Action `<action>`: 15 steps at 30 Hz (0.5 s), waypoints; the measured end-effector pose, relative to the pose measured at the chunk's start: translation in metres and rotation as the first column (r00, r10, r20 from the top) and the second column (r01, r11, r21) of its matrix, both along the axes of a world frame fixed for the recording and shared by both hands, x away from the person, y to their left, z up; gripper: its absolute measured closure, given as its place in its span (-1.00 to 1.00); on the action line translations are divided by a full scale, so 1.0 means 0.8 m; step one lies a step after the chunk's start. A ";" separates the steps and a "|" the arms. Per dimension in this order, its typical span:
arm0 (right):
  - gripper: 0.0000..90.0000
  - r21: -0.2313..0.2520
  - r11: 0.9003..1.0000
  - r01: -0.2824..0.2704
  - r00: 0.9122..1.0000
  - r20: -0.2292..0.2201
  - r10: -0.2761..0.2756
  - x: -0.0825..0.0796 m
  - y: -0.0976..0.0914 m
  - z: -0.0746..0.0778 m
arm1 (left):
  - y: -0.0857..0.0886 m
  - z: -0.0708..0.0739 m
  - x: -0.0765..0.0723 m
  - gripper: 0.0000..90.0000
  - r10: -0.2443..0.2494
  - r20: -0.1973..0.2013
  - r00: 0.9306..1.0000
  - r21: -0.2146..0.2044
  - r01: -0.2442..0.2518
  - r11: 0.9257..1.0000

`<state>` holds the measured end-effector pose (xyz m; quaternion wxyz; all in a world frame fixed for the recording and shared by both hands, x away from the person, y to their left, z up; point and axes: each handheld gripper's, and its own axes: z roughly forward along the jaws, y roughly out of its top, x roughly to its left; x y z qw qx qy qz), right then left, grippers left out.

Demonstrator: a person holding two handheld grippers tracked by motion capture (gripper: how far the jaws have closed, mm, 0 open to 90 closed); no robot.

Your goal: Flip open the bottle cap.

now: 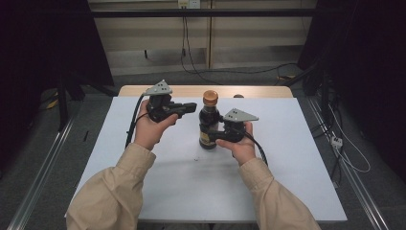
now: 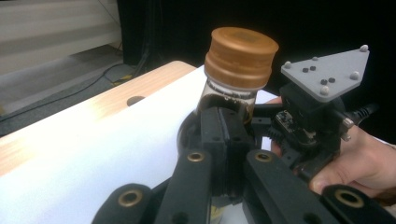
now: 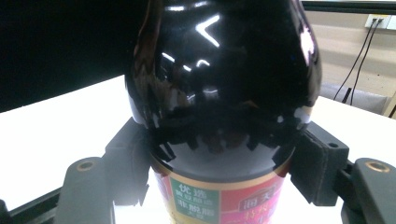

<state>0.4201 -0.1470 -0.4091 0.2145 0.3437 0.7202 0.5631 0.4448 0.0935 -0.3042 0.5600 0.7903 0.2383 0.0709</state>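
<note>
Upright, bottle (image 1: 208,125) sits clamped in right claw (image 1: 221,132) (left claw (image 1: 190,107) beside).

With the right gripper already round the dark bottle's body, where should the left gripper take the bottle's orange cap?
Grip the orange cap across its ribbed sides, coming in level from the left gripper's side. The bottle stands upright, with the right gripper lower down, so the cap is free.

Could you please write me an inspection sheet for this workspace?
Surface: white sheet on a wooden table.
Job's things: dark bottle upright, brown cap on.
Clutter: nothing seen.
Grippers: right gripper shut on the bottle's body; left gripper shut on nothing, beside the cap.
Cables: one trails from each gripper; more on the floor behind.
Surroundings: dark curtains, wall sockets, metal rails.
</note>
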 end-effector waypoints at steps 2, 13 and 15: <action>-0.32 0.001 1.000 -0.001 1.000 0.002 0.001 0.000 0.000 0.000 | -0.004 0.005 0.001 1.00 0.001 0.006 1.000 0.006 -0.001 1.000; -0.32 -0.007 1.000 -0.005 1.000 0.001 0.005 0.000 0.000 0.001 | -0.020 0.020 0.004 1.00 -0.015 0.021 1.000 0.028 0.014 1.000; -0.31 -0.009 1.000 -0.005 1.000 0.000 0.005 0.000 0.000 0.001 | -0.021 0.022 0.004 1.00 -0.014 0.023 1.000 0.032 0.013 0.999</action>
